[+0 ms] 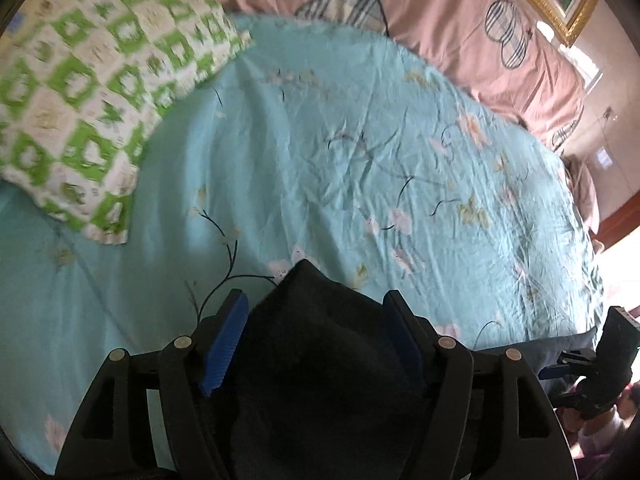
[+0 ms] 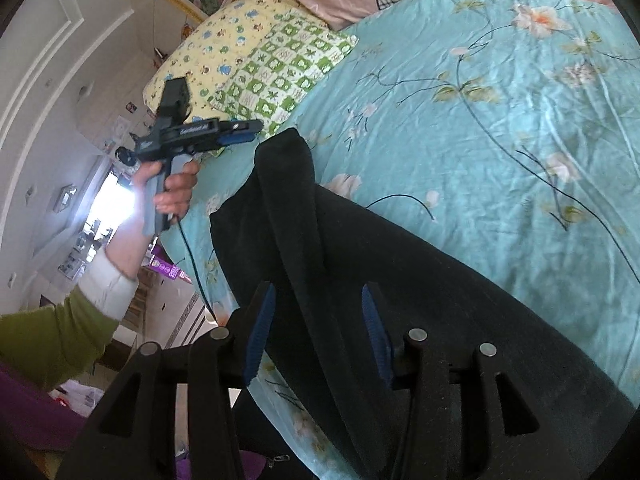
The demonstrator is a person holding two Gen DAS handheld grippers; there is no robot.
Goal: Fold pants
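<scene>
On bed (image 2: 500, 128): pants (image 2: 320, 240) lying dark, bunched.
Left gripper (image 1: 316, 320): spread wide, nothing pinched.
Right gripper (image 2: 318, 320): straddling fabric, grip unclear.
Tip: flatten legs before folding.

Left gripper (image 1: 315, 296) points steeply down, jaws wide apart, pads clear of the pants (image 1: 320, 380) seen between them. From the right wrist view it hangs in the air. The left hand (image 2: 176, 188) is wrapped around its handle, forearm raised, white cuff (image 2: 112, 280) and green sleeve (image 2: 60, 336) showing. Right gripper (image 2: 318, 292) is tilted down, jaws partly closed, pinching a thick fold of pants. Right hand not visible.
</scene>
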